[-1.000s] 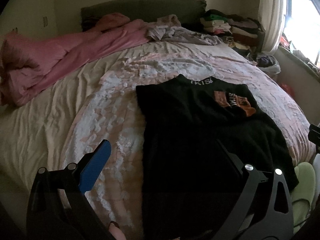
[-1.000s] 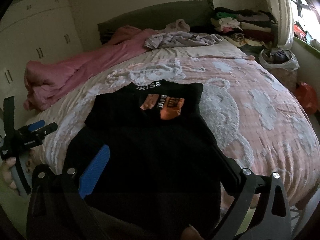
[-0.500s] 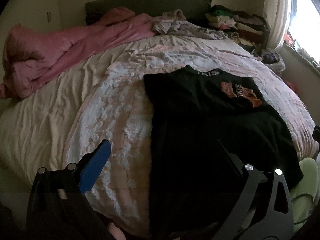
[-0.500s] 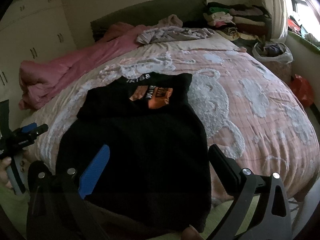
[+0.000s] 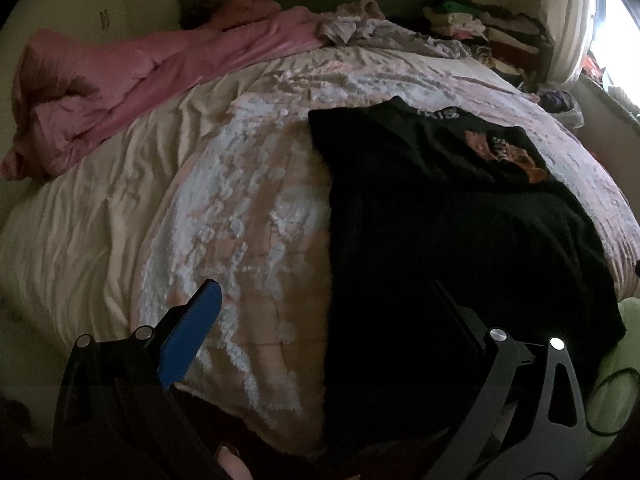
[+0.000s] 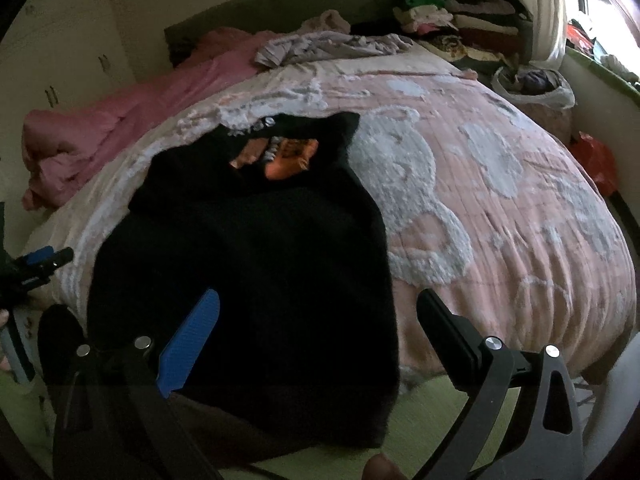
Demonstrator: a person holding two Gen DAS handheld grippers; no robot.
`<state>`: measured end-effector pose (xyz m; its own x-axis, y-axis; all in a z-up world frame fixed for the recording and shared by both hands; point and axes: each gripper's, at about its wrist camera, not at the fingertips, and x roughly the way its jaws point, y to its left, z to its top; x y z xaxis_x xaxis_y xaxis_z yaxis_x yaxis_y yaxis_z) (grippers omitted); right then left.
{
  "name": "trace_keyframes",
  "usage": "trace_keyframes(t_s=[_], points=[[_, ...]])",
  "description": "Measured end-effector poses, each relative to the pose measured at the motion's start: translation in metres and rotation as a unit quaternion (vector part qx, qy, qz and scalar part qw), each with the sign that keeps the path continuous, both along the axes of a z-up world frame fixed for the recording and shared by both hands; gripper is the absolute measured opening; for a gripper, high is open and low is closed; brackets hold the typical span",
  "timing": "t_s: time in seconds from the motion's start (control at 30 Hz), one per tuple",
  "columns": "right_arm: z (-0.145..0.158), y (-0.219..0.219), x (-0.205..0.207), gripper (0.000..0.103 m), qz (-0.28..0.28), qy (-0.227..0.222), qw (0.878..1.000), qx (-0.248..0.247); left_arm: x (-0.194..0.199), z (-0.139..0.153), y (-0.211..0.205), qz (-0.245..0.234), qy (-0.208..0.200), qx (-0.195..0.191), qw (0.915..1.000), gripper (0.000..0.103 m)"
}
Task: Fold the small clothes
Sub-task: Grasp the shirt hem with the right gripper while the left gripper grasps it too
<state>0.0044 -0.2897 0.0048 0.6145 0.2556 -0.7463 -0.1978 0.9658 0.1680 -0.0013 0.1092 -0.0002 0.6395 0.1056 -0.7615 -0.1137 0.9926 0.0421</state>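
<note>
Knitted black sweater sprawls flat at the bed's near edge, hem draping over it. Left gripper spread wide, empty; right gripper likewise. Only the right view shows white wardrobes.

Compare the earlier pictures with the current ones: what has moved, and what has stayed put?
Both grippers, left and right, have shifted a little, the right drifting rightwards along the bed's near edge. Neither took hold of anything: both stayed open. The black shirt still lies flat with its hem over the edge; pink duvet unchanged.
</note>
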Motion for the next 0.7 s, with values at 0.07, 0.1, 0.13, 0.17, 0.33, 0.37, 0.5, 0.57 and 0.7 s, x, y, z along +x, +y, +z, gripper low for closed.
trace_keyframes(t_s=[0.07, 0.1, 0.13, 0.17, 0.33, 0.37, 0.5, 0.57, 0.7], points=[[-0.006, -0.003, -0.001, 0.098, -0.002, 0.008, 1.0, -0.002, -0.001, -0.004, 0.002, 0.002, 0.005, 0.001, 1.0, 0.093], [-0.009, -0.004, -0.002, 0.098, -0.002, 0.01, 1.0, -0.003, -0.002, -0.005, 0.003, 0.003, 0.007, 0.002, 1.0, 0.093], [-0.012, -0.005, -0.003, 0.098, -0.001, 0.014, 1.0, -0.005, -0.003, -0.007, 0.003, 0.002, 0.009, 0.002, 1.0, 0.093], [-0.014, -0.006, -0.004, 0.098, 0.0, 0.016, 1.0, -0.006, -0.003, -0.009, 0.003, 0.001, 0.01, 0.002, 0.9999, 0.093], [-0.025, -0.006, -0.006, 0.098, 0.008, 0.032, 0.999, -0.014, -0.009, -0.024, 0.005, -0.001, 0.029, 0.0, 0.9996, 0.093], [-0.027, -0.006, -0.005, 0.098, 0.009, 0.035, 0.999, -0.014, -0.01, -0.026, 0.005, -0.002, 0.032, 0.0, 0.9995, 0.093], [-0.037, -0.009, -0.002, 0.098, 0.011, 0.05, 0.999, -0.009, -0.014, -0.036, 0.006, -0.006, 0.045, 0.001, 0.999, 0.093], [-0.041, -0.011, 0.0, 0.098, 0.012, 0.055, 0.998, -0.003, -0.016, -0.04, 0.009, -0.004, 0.05, 0.001, 0.9988, 0.093], [-0.047, -0.012, 0.003, 0.098, 0.011, 0.066, 0.998, 0.0, -0.021, -0.045, 0.017, 0.0, 0.057, -0.007, 0.9983, 0.093]])
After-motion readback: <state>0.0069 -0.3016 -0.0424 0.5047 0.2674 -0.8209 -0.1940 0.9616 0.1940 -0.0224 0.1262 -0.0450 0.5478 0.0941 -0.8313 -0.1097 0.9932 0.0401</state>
